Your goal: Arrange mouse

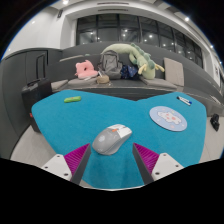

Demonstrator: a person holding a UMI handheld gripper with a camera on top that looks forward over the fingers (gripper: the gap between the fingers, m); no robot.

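Between the spread fingers of the hand-held gripper (pixel 112 160) a grey computer mouse (pixel 113 138) rests on the teal worktop (pixel 60 125). Best to close evenly on its flanks, then carry it level toward the round mouse pad (pixel 168 117) beyond.

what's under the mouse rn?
The mouse sits on the teal mat, between the tips of the open claw, gaps at both sides. The mat directly beneath it is covered, so anything there can't be seen.
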